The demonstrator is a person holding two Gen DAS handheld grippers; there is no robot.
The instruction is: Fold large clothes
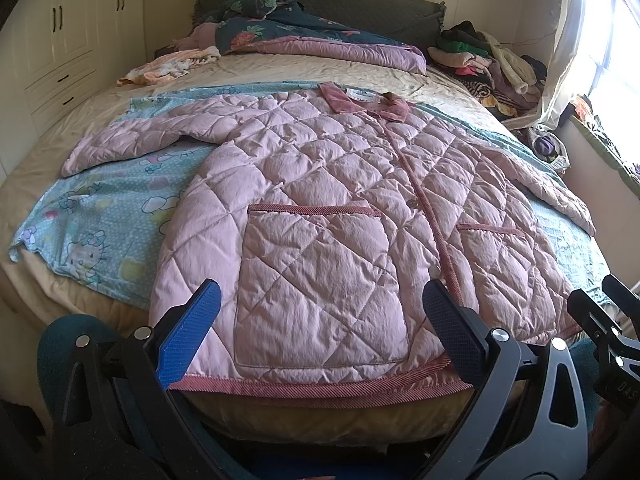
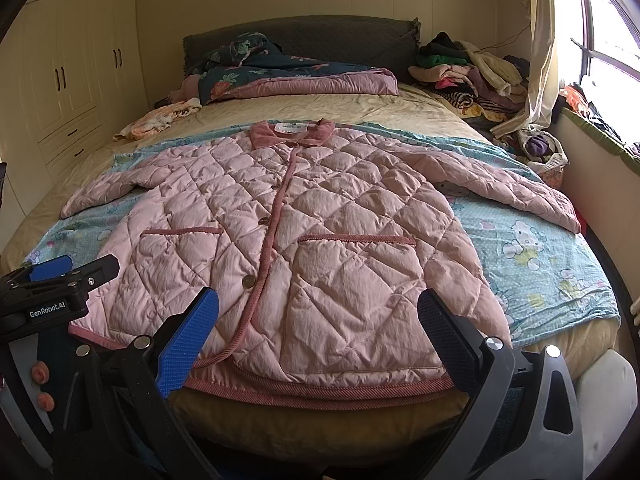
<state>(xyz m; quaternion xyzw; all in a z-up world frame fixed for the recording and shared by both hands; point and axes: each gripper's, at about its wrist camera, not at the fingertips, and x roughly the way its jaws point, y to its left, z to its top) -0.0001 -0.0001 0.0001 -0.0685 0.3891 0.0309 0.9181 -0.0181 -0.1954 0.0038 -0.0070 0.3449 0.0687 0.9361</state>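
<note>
A pink quilted jacket (image 1: 320, 184) lies flat and buttoned on the bed, front up, sleeves spread to both sides, collar at the far end. It also shows in the right wrist view (image 2: 304, 216). My left gripper (image 1: 320, 300) is open and empty, hovering over the jacket's hem by its left pocket (image 1: 316, 276). My right gripper (image 2: 316, 308) is open and empty above the hem near the right pocket (image 2: 356, 276). The left gripper also shows at the left edge of the right wrist view (image 2: 76, 270).
The jacket rests on a blue cartoon-print sheet (image 1: 100, 216) over a beige bed (image 2: 360, 412). Folded bedding (image 1: 304, 36) lies at the headboard. A clothes pile (image 1: 488, 64) sits at the far right. White wardrobes (image 1: 60, 48) stand at left, a window (image 2: 608, 40) at right.
</note>
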